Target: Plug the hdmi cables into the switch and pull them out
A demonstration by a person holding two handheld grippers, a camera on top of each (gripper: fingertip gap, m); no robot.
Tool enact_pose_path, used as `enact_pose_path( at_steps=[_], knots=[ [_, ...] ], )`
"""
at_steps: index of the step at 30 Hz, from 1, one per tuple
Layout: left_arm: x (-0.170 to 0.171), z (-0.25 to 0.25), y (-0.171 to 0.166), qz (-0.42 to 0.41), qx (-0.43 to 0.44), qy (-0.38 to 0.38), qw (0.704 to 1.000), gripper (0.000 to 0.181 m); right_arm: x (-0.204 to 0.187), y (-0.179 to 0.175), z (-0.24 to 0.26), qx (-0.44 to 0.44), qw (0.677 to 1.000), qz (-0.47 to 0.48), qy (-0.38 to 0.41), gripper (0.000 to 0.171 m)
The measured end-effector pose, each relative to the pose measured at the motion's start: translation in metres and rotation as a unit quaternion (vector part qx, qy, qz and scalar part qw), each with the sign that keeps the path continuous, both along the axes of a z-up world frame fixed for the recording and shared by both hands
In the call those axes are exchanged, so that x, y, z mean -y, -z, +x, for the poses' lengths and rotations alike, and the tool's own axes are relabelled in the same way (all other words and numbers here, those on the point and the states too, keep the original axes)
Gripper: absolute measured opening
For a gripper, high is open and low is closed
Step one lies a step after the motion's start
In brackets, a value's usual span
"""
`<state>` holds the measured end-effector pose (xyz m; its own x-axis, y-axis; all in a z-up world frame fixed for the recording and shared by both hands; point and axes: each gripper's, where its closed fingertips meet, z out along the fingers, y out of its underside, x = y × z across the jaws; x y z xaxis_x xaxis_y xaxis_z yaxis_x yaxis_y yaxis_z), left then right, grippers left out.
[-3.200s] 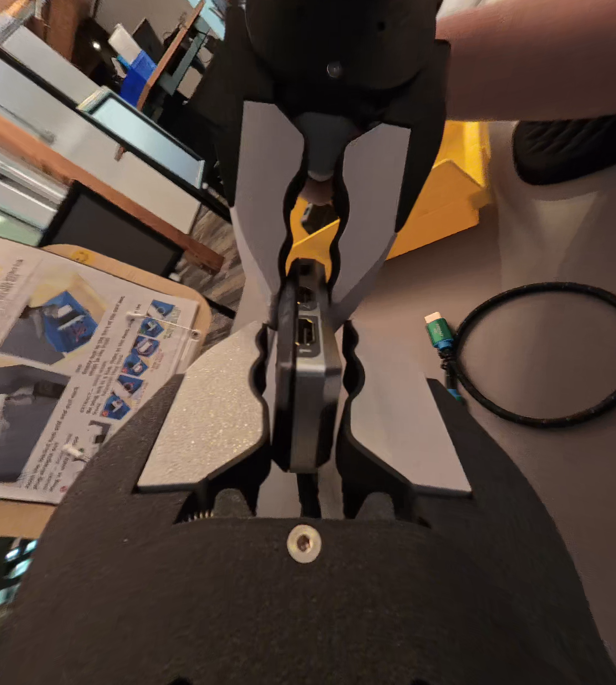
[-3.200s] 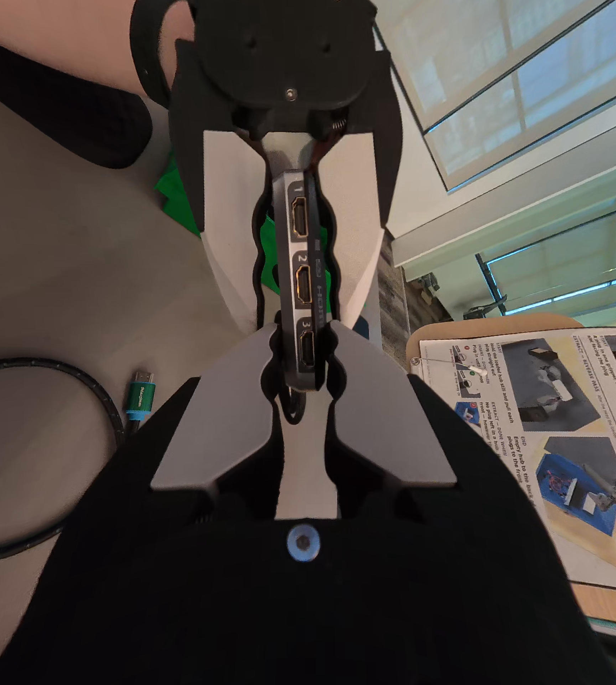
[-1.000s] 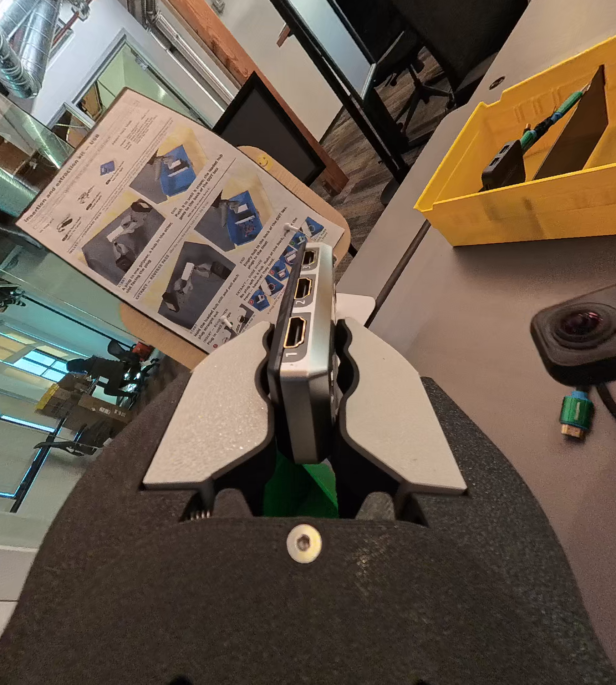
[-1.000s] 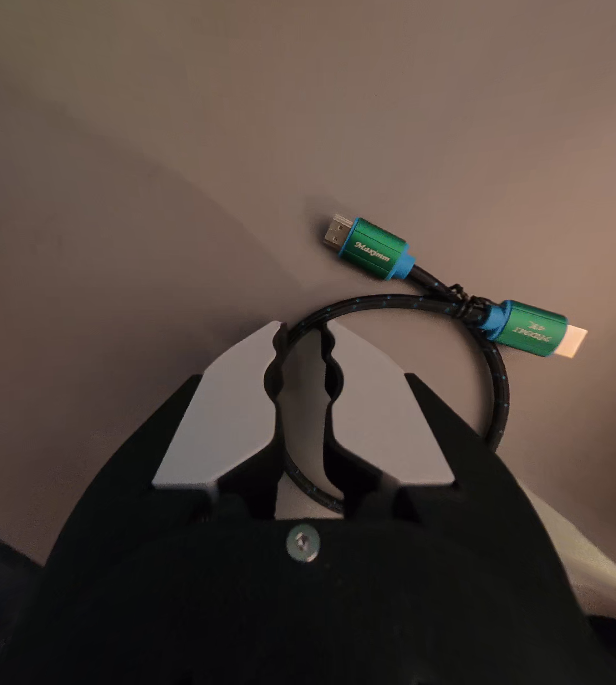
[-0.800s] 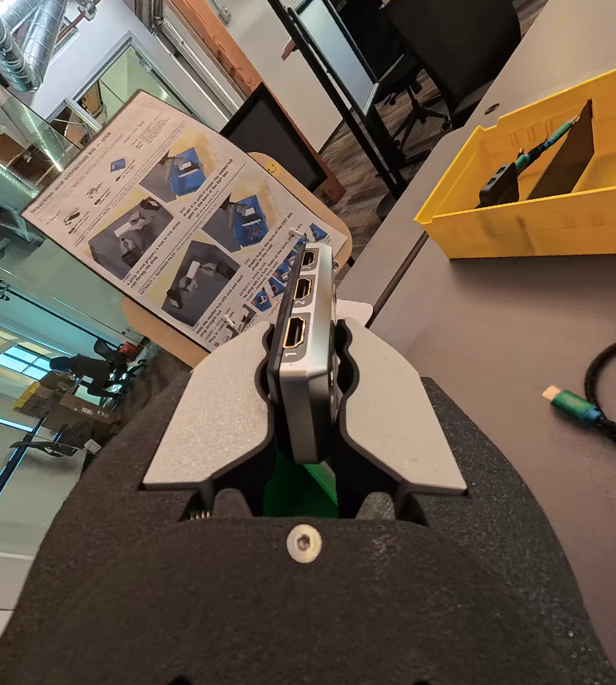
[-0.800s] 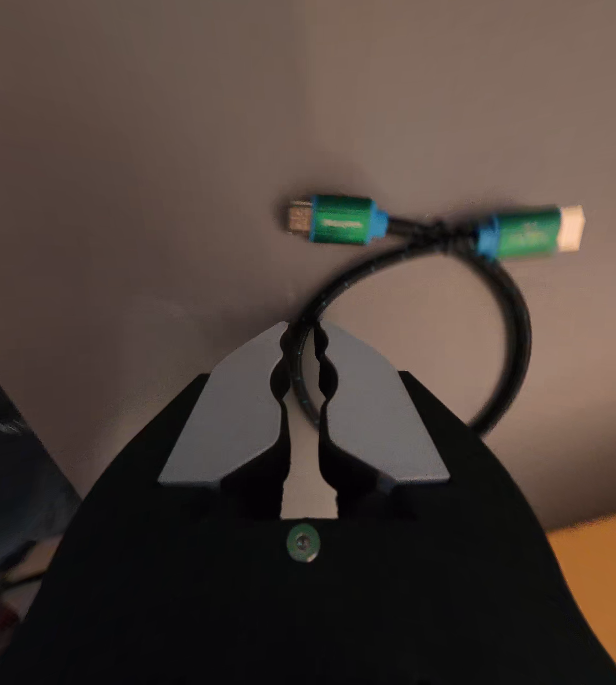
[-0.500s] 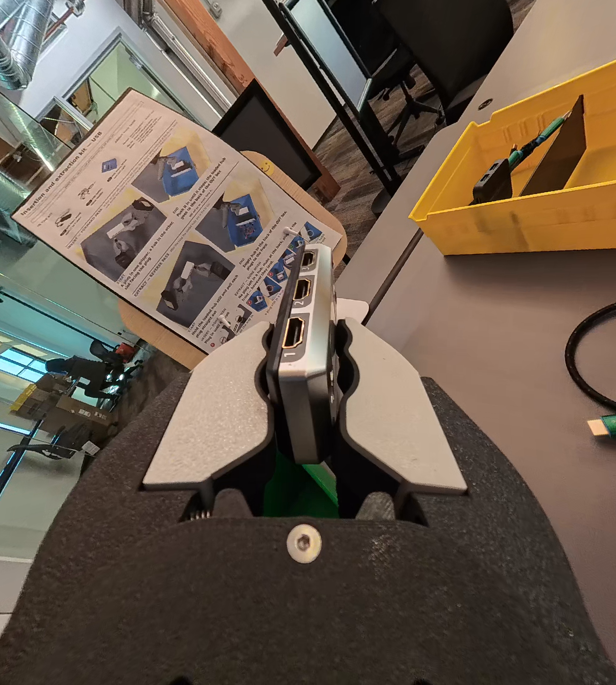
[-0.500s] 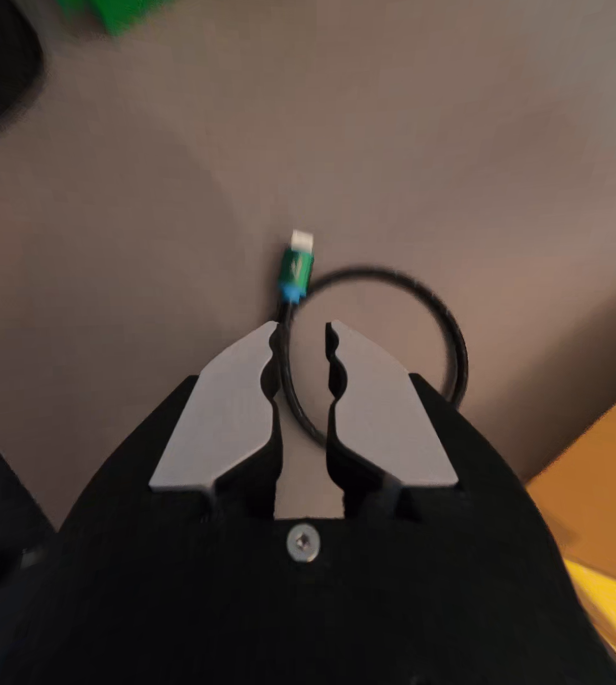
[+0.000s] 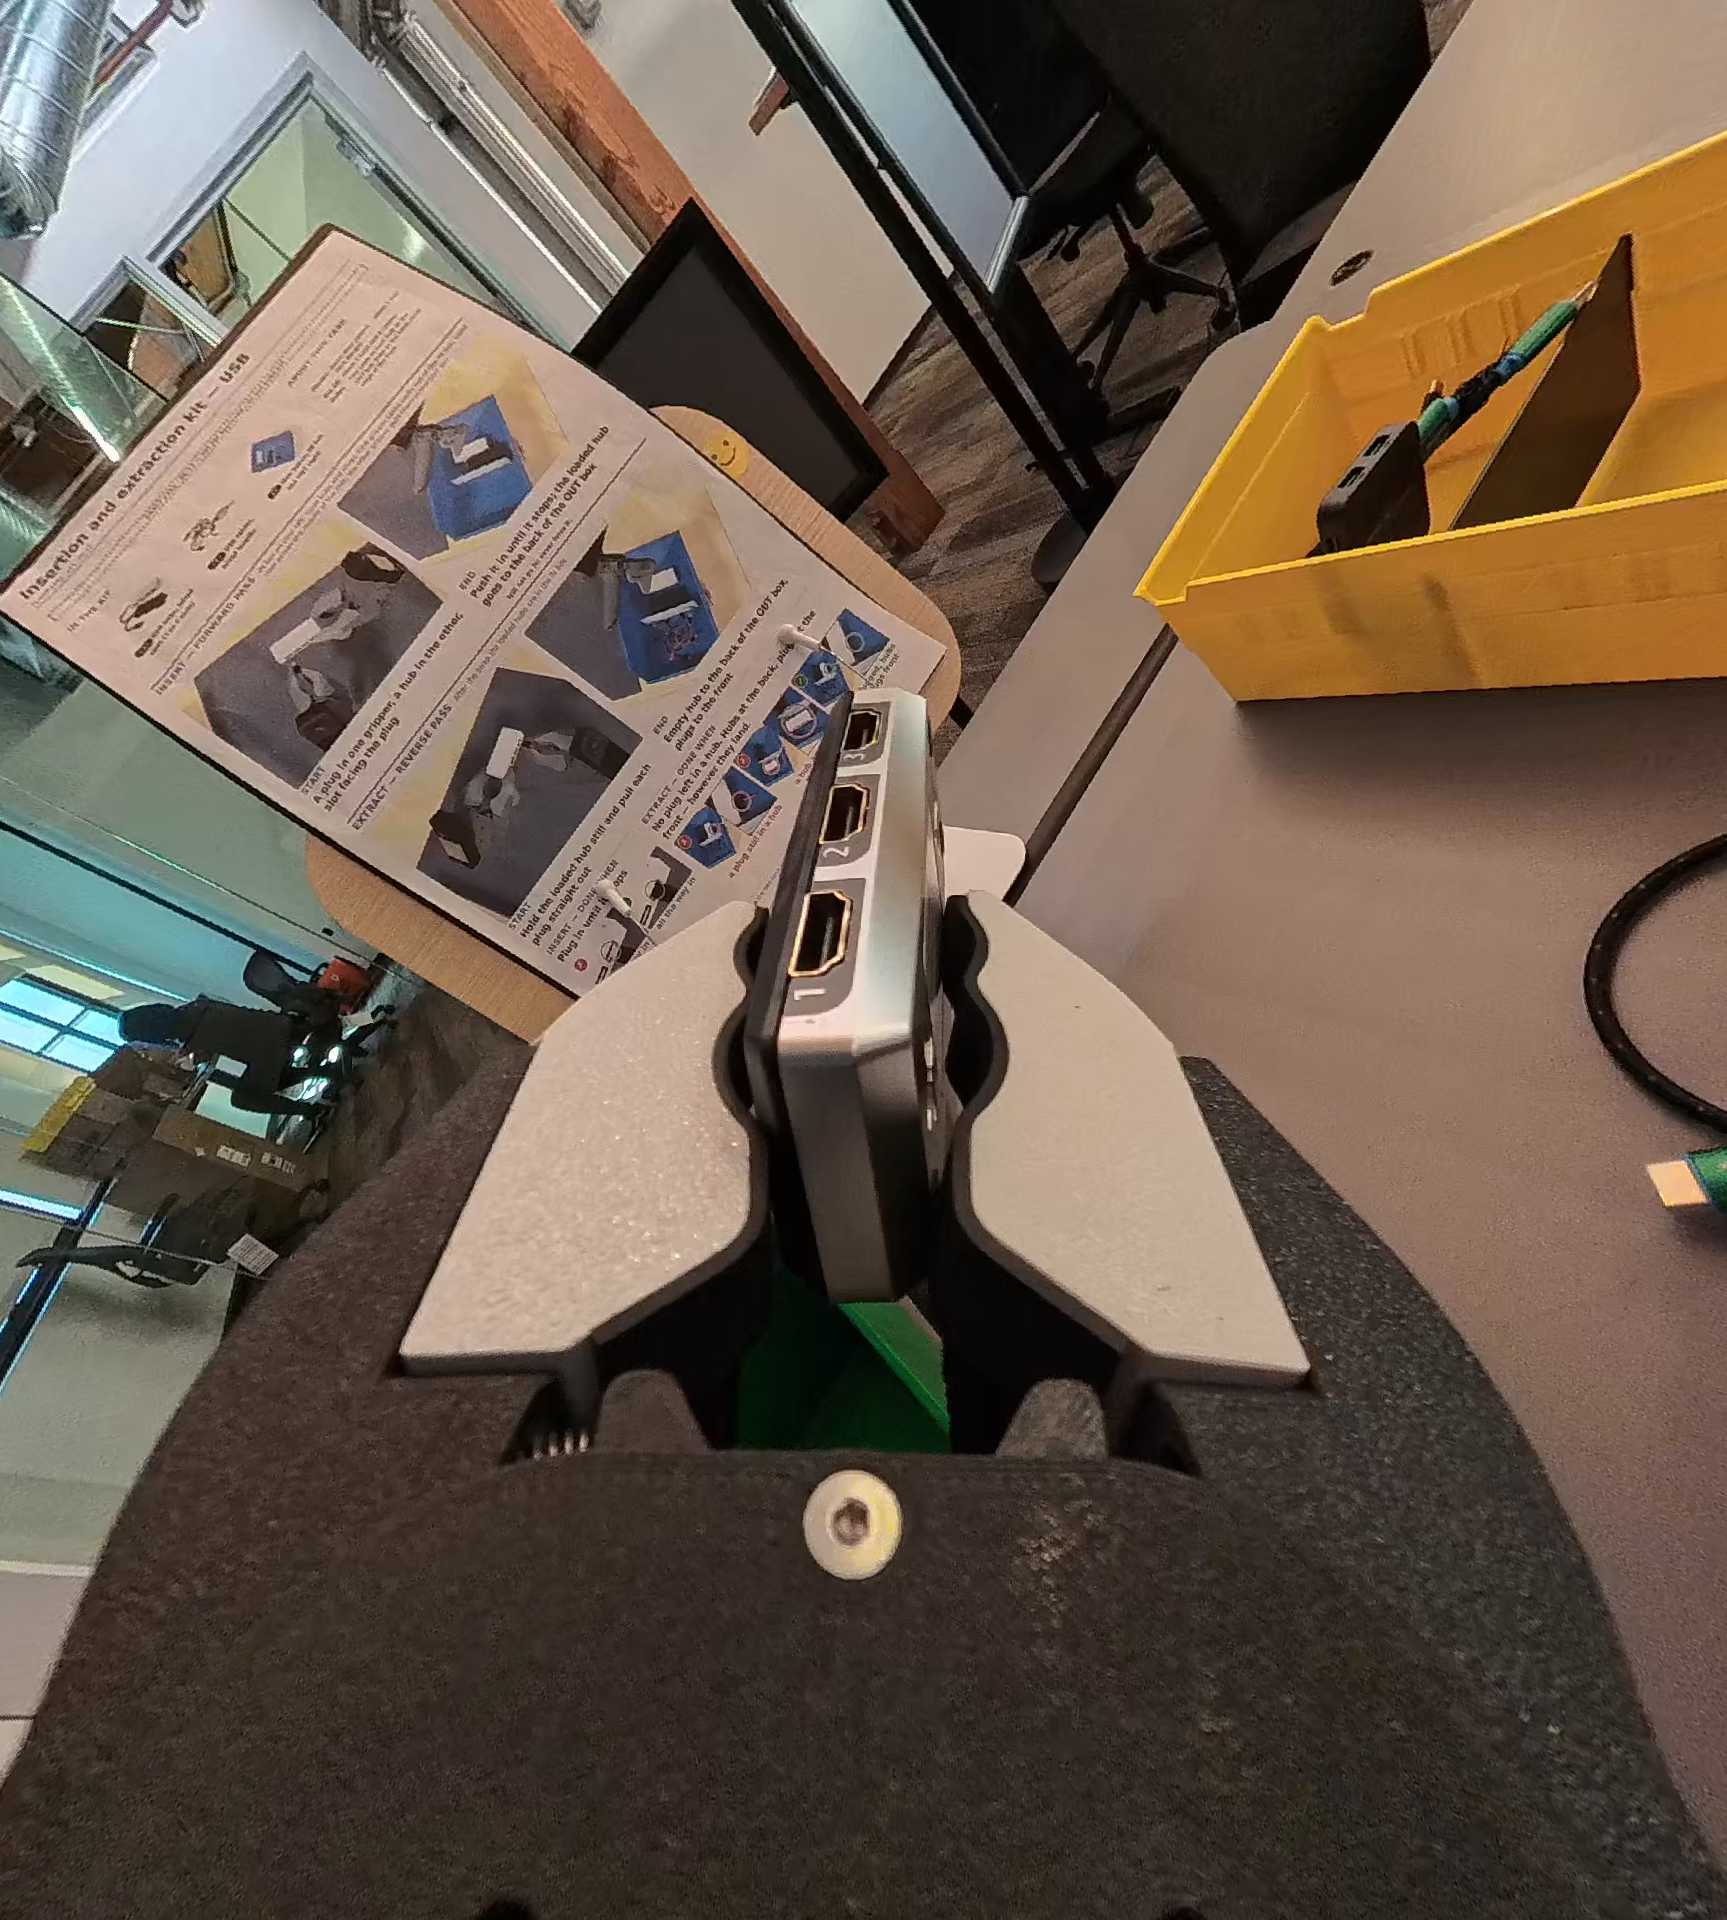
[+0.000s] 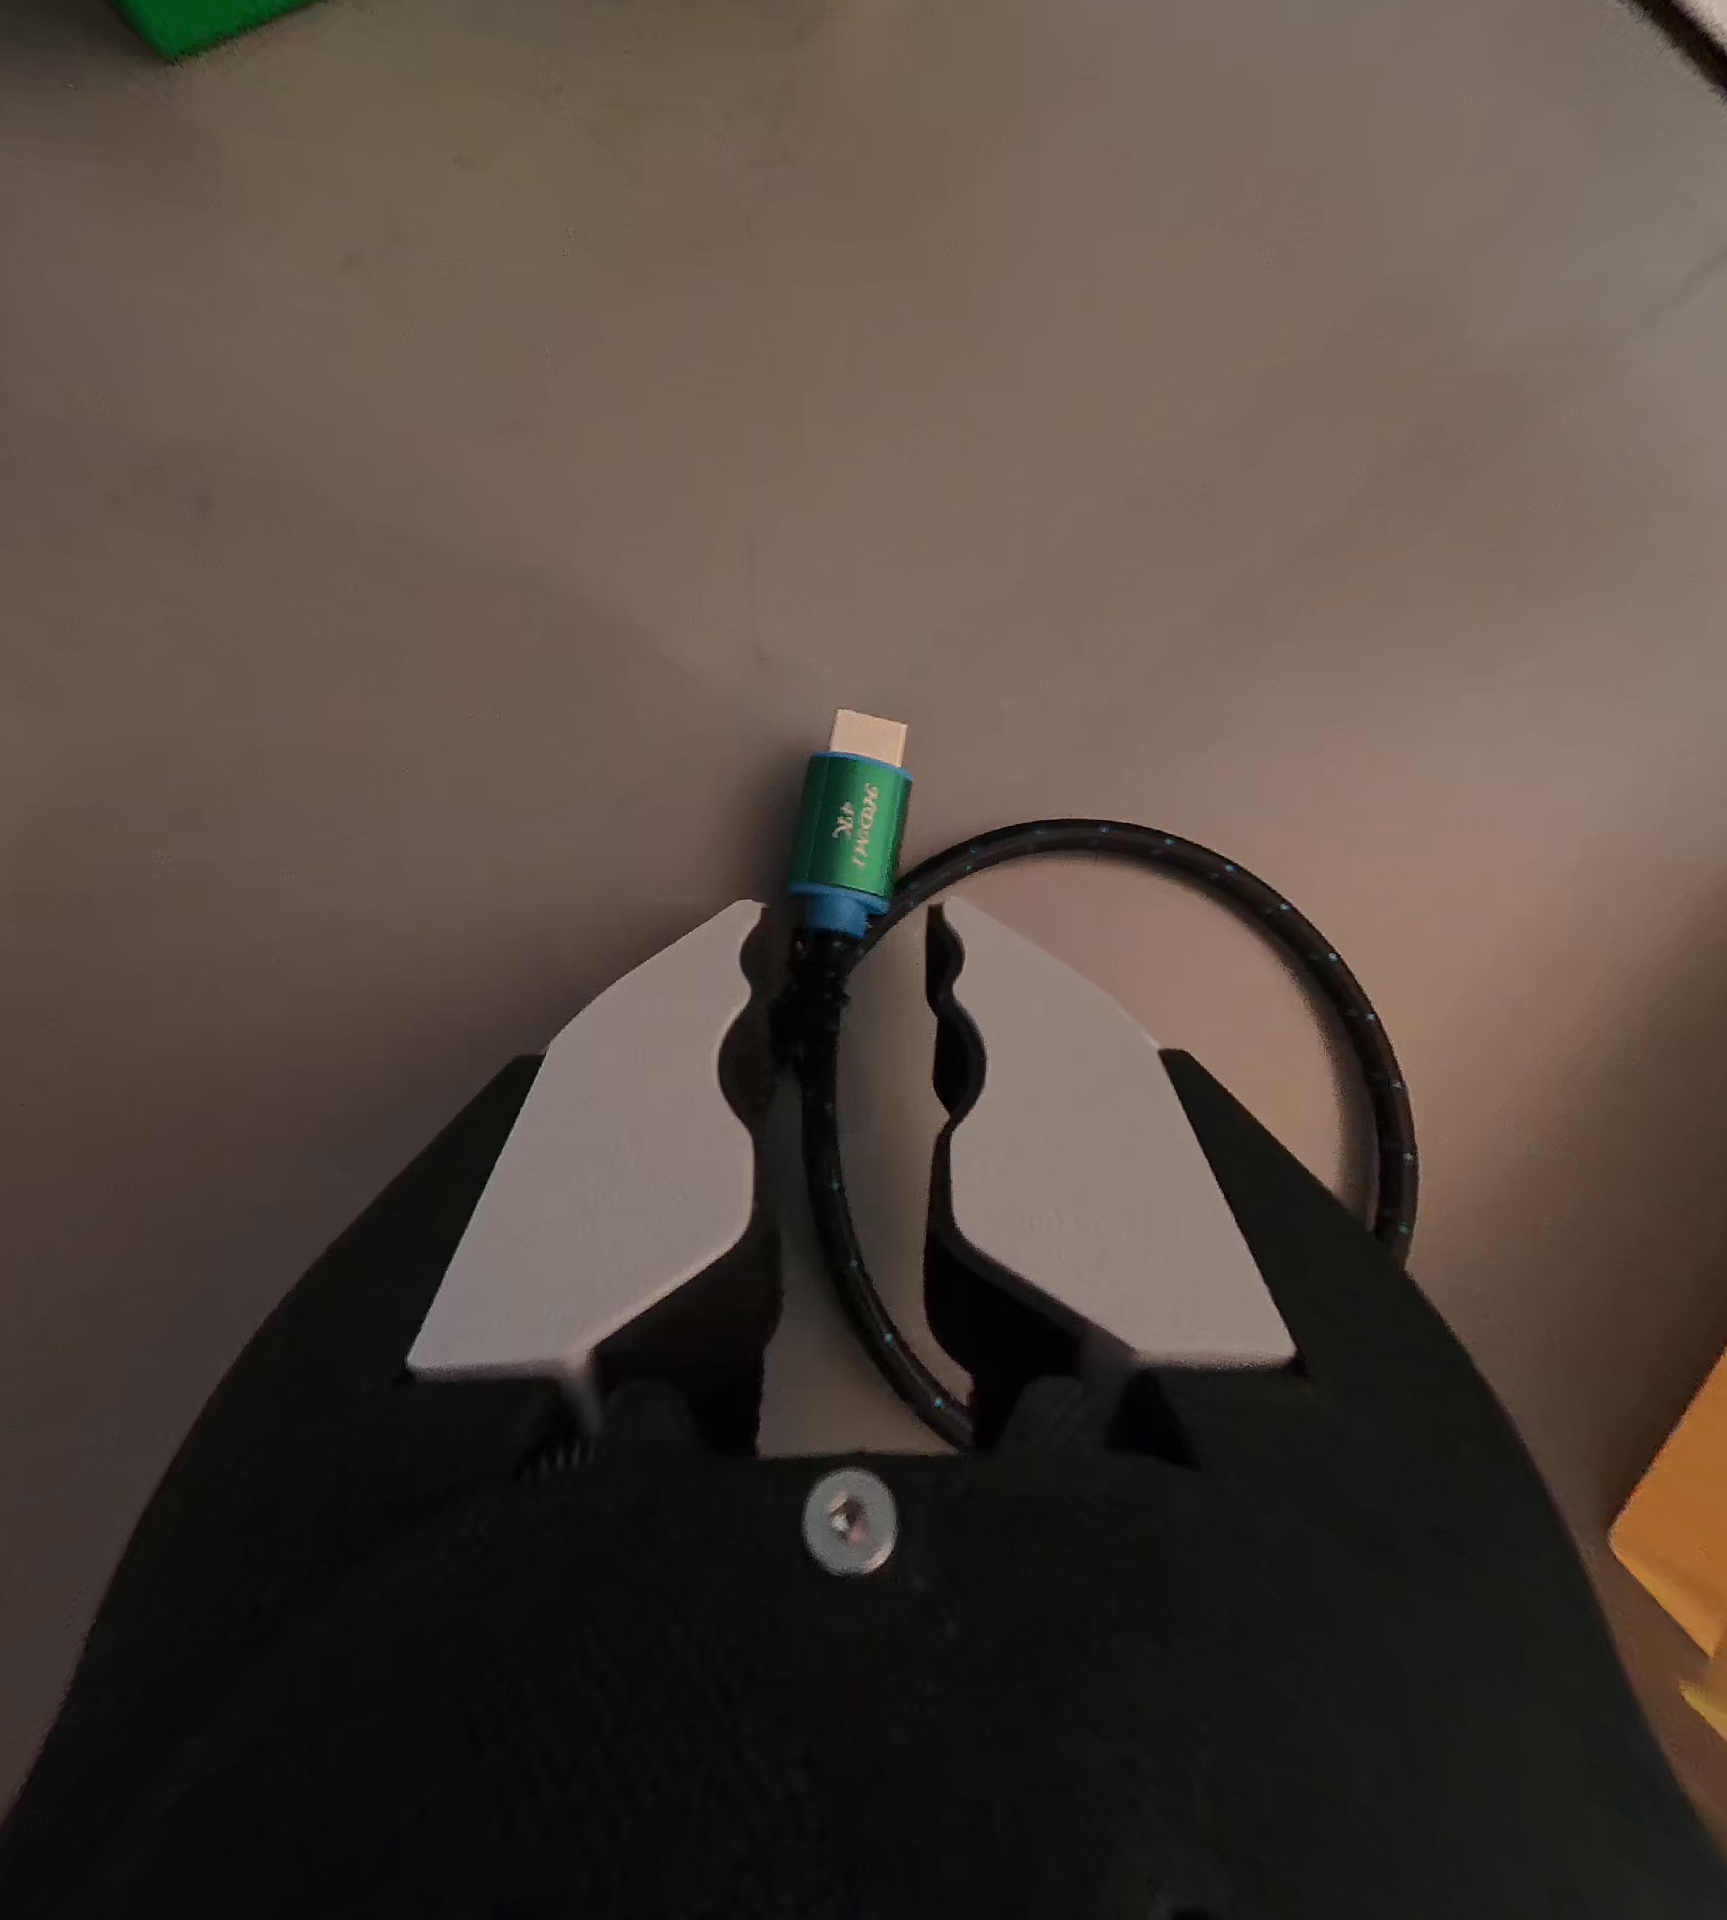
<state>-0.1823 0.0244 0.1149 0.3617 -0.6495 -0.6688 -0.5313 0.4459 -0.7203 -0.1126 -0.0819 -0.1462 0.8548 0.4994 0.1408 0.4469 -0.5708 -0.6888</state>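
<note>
1. The switch (image 9: 864,1023) is sitting clamped edge-up between the left gripper (image 9: 854,925) fingers, its three ports all showing empty.
2. The HDMI cable (image 10: 1129,1039) is lying looped on the grey table (image 10: 838,416); its green plug (image 10: 854,836) is pointing forward just past the right gripper (image 10: 843,914), whose fingers are parted around the cord.
3. Nothing is plugged in yet; grasping, inserting and pulling out all appear left.

Switch (image 9: 854,997) between left tongs (image 9: 854,914), cable (image 10: 1098,1039) on table (image 10: 838,416) — bin (image 9: 1461,623) behind
</note>
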Motion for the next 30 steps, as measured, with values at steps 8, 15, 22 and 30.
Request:
enact_pose_path(
  at_steps=[8, 15, 22, 30],
  knots=[
    [0.001, 0.003, 0.002, 0.003, -0.005, 0.000, 1.000, 0.032, 0.011, -0.013, 0.002, -0.049, 0.998, 0.007, 0.047, 0.026],
    [0.003, 0.006, 0.004, 0.005, -0.012, 0.001, 1.000, 0.032, 0.008, -0.014, -0.001, -0.109, 0.988, 0.017, 0.110, 0.036],
    [0.004, 0.008, 0.005, 0.005, -0.015, 0.003, 1.000, 0.032, 0.007, -0.002, -0.004, -0.141, 0.980, 0.010, 0.138, 0.031],
    [0.006, 0.010, 0.007, 0.004, -0.017, 0.006, 1.000, 0.032, 0.003, 0.004, 0.002, -0.099, 0.984, 0.011, 0.150, 0.028]
  ],
)
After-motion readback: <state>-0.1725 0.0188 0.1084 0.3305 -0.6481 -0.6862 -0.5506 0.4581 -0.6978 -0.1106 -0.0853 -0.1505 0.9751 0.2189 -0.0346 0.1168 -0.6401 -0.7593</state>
